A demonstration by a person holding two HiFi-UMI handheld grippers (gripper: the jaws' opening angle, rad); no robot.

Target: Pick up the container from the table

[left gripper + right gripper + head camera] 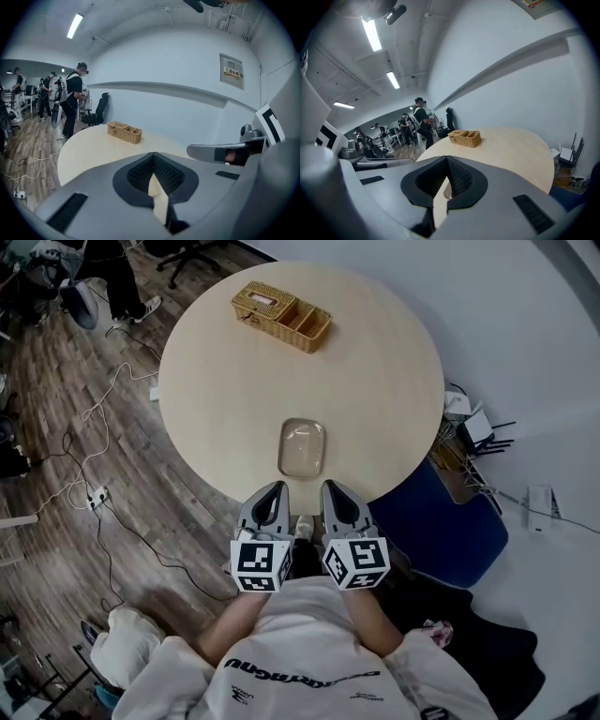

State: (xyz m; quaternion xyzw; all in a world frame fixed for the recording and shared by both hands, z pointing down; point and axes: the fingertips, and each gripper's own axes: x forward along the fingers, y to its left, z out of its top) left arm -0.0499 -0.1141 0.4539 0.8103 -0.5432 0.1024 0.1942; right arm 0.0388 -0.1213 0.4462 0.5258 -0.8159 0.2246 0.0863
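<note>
**Both hand-held grippers closed and empty, container lying on the worktop**

Head view: the clear, shallow container [301, 447] lies on the round worktop [375, 371] close to its near edge, a little right of the middle. A wicker basket [281, 316] with open compartments stands near the far edge, well apart from the container. The left hand-held gripper [275, 493] and the right hand-held gripper [334, 493] are side by side just off the near edge, held close to the person's body, their tips pointing toward the container without touching it. A blue chair [441, 521] is tucked under the right edge, and cables [94, 409] trail over the wooden floor to the left.

Left gripper view: the left hand-held gripper [153, 154] has its two jaws meeting at the tips, with nothing between them; only pale worktop [89, 150] shows through the slit behind the tips. The basket [124, 131] sits toward the far edge. The right hand-held gripper [220, 151] shows at the right. A person [72, 103] stands beyond the worktop beside an office chair [98, 115].

Right gripper view: the right hand-held gripper [446, 158] is likewise closed tip to tip and holds nothing. The basket [465, 138] stands at the far edge of the worktop [511, 150], and the left hand-held gripper [375, 161] shows at the left.
</note>
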